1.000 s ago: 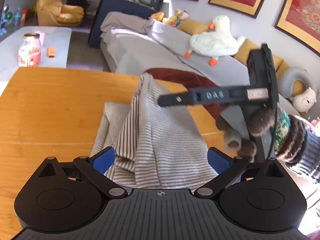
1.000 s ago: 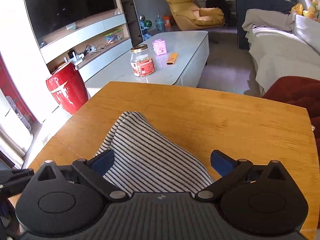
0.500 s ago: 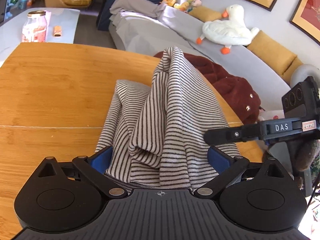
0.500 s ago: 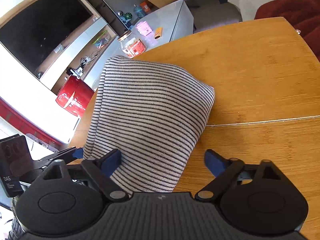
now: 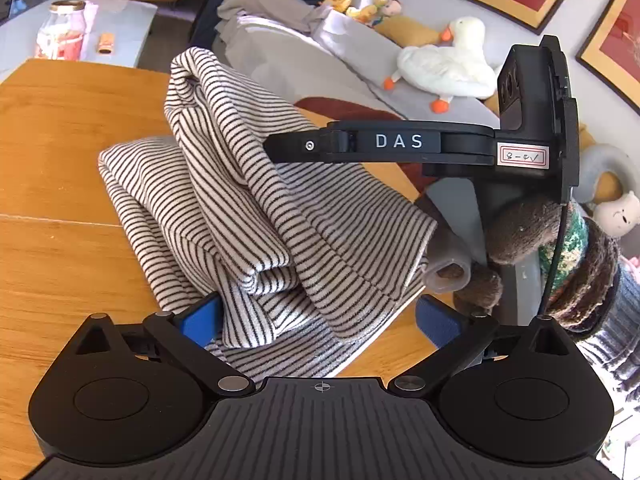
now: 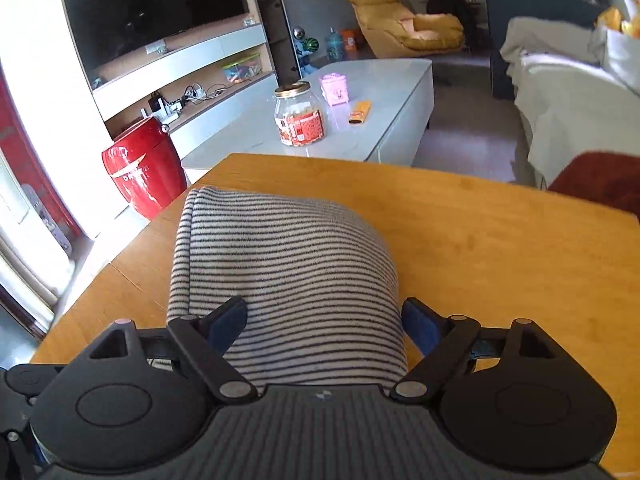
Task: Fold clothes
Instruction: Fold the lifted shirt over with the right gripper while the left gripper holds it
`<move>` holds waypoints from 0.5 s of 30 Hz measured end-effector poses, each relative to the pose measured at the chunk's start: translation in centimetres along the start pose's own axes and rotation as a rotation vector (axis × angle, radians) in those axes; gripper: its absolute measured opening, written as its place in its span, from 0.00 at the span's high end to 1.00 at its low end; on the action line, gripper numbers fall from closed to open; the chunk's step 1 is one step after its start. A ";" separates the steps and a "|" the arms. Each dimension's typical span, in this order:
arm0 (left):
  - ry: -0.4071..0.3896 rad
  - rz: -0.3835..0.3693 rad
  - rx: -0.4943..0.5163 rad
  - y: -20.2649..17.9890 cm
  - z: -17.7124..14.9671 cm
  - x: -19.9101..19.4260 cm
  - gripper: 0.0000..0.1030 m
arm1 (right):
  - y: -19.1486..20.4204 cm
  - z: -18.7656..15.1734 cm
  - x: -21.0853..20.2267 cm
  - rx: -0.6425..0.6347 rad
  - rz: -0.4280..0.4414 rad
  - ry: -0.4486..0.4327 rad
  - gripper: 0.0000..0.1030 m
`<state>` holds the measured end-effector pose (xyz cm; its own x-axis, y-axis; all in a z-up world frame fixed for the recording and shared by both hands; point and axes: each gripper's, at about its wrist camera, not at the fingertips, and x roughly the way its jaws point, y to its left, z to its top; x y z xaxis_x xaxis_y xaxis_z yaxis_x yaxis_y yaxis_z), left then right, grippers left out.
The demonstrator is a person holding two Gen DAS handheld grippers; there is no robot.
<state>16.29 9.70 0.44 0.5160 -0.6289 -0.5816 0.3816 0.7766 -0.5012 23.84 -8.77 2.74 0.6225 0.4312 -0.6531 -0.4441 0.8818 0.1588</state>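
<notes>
A black-and-white striped garment lies folded in a bulky heap on the wooden table. My left gripper stands open at the heap's near end. Fabric touches its left pad, and the right pad is clear of it. A hand in a fuzzy brown glove holds the right gripper, whose near finger reaches in from the right over the top fold. In the right wrist view the garment fills the gap of the right gripper. Its jaws stand wide and I see no squeeze on the fabric.
A dark red cloth sits at the table's far right edge. Beyond it is a grey sofa with a white goose plush. A jar stands on the white coffee table past the far edge, beside a red drum stool.
The right gripper has swung back in from the right and now sits over the top fold, lower and closer than half a second ago. The left gripper has sunk slightly towards the heap.
</notes>
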 end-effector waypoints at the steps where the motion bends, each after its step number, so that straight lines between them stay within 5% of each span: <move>1: -0.003 -0.013 -0.014 0.1 -0.1 -0.1 0.01 | 0.2 0.2 -0.1 -0.023 -0.010 -0.007 0.15; 9: -0.016 -0.053 -0.083 1.0 -1.0 -0.8 0.01 | -0.1 0.0 -2.9 -0.006 -0.060 -0.073 0.06; 15: -0.034 0.000 -0.045 0.6 -0.6 -1.5 0.01 | -0.4 -2.9 -5.9 0.068 -0.082 -0.137 0.05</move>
<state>15.28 11.08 0.71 0.5421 -0.6264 -0.5601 0.3465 0.7739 -0.5301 18.48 -12.23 4.35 0.7392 0.3749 -0.5595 -0.3465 0.9241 0.1614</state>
